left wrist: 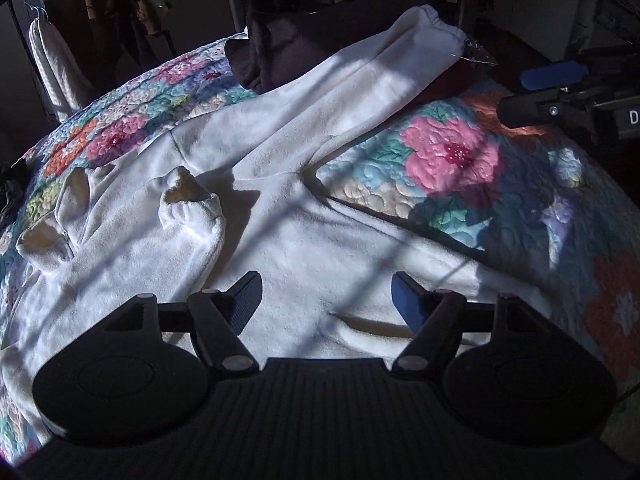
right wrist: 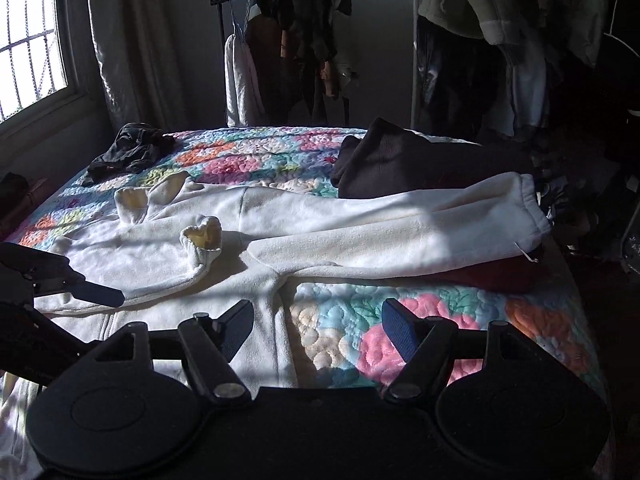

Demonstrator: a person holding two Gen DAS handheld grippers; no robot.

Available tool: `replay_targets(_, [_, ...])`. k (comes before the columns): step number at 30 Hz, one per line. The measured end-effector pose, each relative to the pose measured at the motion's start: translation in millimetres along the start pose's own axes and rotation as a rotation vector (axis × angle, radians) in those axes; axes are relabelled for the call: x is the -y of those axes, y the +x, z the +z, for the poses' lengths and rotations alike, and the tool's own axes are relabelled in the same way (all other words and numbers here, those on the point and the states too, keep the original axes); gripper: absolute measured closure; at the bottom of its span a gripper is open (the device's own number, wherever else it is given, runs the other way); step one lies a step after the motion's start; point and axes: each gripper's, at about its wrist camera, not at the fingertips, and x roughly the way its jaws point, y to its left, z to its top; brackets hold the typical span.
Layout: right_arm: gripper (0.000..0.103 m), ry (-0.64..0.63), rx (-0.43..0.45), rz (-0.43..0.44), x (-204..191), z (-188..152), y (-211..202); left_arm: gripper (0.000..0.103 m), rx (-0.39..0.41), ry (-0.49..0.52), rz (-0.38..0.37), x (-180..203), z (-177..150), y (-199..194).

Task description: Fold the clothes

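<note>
A white fleece jacket (left wrist: 280, 216) lies spread on a floral quilt (left wrist: 448, 152). One sleeve is folded across the chest, its cuff (left wrist: 192, 204) standing up. The other sleeve (right wrist: 400, 224) stretches out to the right, its cuff (right wrist: 528, 204) resting on dark clothes. My left gripper (left wrist: 326, 296) is open, just above the jacket's lower body near a pocket slit (left wrist: 372, 324). My right gripper (right wrist: 318, 326) is open over the jacket's side edge below the outstretched sleeve, with nothing between its fingers. One finger (right wrist: 100, 294) of the left gripper shows beside the folded sleeve.
A dark brown garment (right wrist: 400, 160) and a dark red one (right wrist: 500, 276) lie at the quilt's far right, under the sleeve's end. A small black garment (right wrist: 128, 152) sits at the back left. A clothes rack (right wrist: 288, 40) stands behind the bed, and a window (right wrist: 28, 40) is on the left.
</note>
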Motion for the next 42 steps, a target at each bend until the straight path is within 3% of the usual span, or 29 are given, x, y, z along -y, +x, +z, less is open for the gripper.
replay_targets(4, [0.028, -0.013, 0.008, 0.022, 27.9, 12.1, 3.6, 0.032, 0.001, -0.03, 0.008, 5.8, 9.0, 2.8])
replay_targets(8, [0.028, 0.02, -0.002, 0.021, 53.7, 21.7, 22.6, 0.032, -0.003, -0.145, -0.018, 2.7, 27.8, 13.1])
replay_targets(12, [0.028, 0.069, -0.114, 0.001, 81.4, 30.3, 45.3, 0.032, -0.039, -0.264, 0.0, 4.4, 59.1, 42.8])
replay_targets(14, [0.028, 0.055, -0.138, -0.023, 93.6, 36.7, 54.4, 0.032, -0.009, -0.319, -0.04, 5.4, 78.0, 55.9])
replay_targets(17, [0.028, 0.056, -0.147, -0.037, 117.8, 45.8, 72.4, 0.032, 0.017, -0.307, -0.003, 14.6, 96.9, 68.8])
replay_targets(20, [0.028, 0.169, -0.15, -0.066, 149.8, 46.7, 92.0, 0.029, 0.051, -0.285, 0.025, 24.9, 107.1, 85.6])
replay_targets(22, [0.028, 0.29, -0.154, -0.126, 170.9, 42.0, 104.0, 0.028, 0.084, -0.277, 0.028, 31.1, 106.0, 105.4])
replay_targets(24, [0.028, 0.408, -0.158, -0.186, 183.7, 35.6, 115.9, 0.028, 0.067, -0.274, 0.032, 35.3, 107.5, 129.0])
replay_targets(29, [0.028, 0.622, -0.048, -0.136, 197.5, 20.8, 144.6, 0.029, 0.033, -0.281, 0.05, 31.2, 94.7, 157.9])
replay_targets(33, [0.027, 0.642, 0.022, -0.286, 208.0, 10.7, 172.6, 0.028, 0.018, -0.351, 0.044, 13.7, 85.3, 153.9])
replay_targets(37, [0.028, 0.673, 0.082, -0.273, 224.2, 10.7, 181.7, 0.028, 0.002, -0.424, 0.037, -4.3, 76.0, 149.4])
replay_targets(38, [0.036, 0.636, 0.08, -0.28, 222.6, 13.8, 183.9, 0.028, -0.002, -0.442, 0.035, -8.8, 73.6, 148.3])
replay_targets(39, [0.054, 0.587, 0.075, -0.297, 218.4, 16.3, 185.3, 0.029, 0.006, -0.454, 0.028, -11.8, 74.3, 147.7])
replay_targets(42, [0.073, 0.464, 0.09, -0.332, 206.1, 19.0, 181.4, 0.029, 0.033, -0.46, 0.014, -16.8, 77.6, 146.9])
